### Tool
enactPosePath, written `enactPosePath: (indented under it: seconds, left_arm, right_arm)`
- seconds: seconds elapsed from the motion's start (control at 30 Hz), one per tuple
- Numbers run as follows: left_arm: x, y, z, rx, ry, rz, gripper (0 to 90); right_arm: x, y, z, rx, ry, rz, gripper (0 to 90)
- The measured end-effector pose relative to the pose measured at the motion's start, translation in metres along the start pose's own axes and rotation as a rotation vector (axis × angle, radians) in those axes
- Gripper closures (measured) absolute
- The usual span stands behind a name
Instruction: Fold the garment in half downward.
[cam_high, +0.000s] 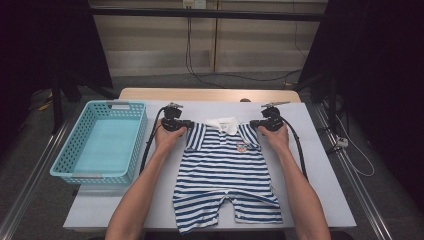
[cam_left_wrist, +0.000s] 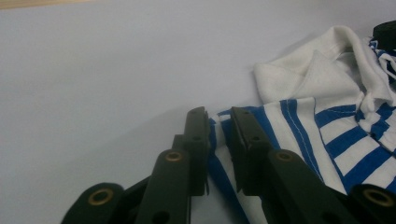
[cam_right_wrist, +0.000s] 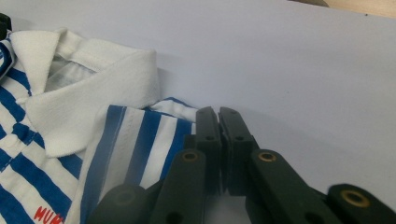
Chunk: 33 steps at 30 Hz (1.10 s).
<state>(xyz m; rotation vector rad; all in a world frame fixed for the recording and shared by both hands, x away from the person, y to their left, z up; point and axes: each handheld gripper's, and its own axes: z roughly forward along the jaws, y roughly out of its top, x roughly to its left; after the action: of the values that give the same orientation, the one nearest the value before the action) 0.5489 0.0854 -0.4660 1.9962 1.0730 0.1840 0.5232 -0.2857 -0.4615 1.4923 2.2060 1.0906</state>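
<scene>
Striped in blue and white, the romper (cam_high: 225, 175) lies flat on the table (cam_high: 320, 165), legs toward the person, white collar (cam_high: 222, 123) at the far end. Left of the romper stands a turquoise basket (cam_high: 100, 142). At the romper's left shoulder the left gripper (cam_left_wrist: 218, 122) pinches a fold of striped cloth between nearly closed jaws. At its right shoulder the right gripper (cam_right_wrist: 218, 119) is clenched on the sleeve edge.

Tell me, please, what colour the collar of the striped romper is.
The collar is plain white, shown best in the right gripper view.
</scene>
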Motion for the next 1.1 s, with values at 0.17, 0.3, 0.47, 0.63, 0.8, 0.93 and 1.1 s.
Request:
enactPosePath:
  seconds: [0.17,0.3,0.47,0.63,0.8,0.93,1.1]
  left_arm:
    - [-0.001,0.0,0.001,-0.002,-0.011,-0.001,86.8]
    - [-0.001,0.0,-0.001,0.002,0.001,0.015,87.8]
    - [0.003,0.0,-0.004,-0.015,-0.014,-0.012,88.2]
    - [0.002,0.003,-0.01,-0.035,-0.02,-0.003,88.3]
    - [0.001,0.005,-0.013,-0.056,-0.019,-0.004,88.3]
    - [-0.001,0.006,-0.014,-0.078,-0.018,-0.017,88.3]
    - [-0.003,0.008,-0.016,-0.085,-0.006,-0.006,88.5]
  right_arm:
    - [-0.001,-0.001,0.0,-0.006,0.007,0.019,89.4]
    - [0.0,-0.001,0.0,-0.006,0.005,0.03,90.0]
    - [-0.001,0.0,-0.002,-0.025,0.0,0.026,90.0]
    - [0.001,0.002,-0.004,-0.036,0.003,0.021,90.0]
    - [0.002,0.003,-0.008,-0.059,0.006,0.019,90.0]
    - [0.002,0.007,-0.013,-0.083,0.011,0.017,90.0]
    - [0.003,0.009,-0.019,-0.11,0.015,0.01,90.0]
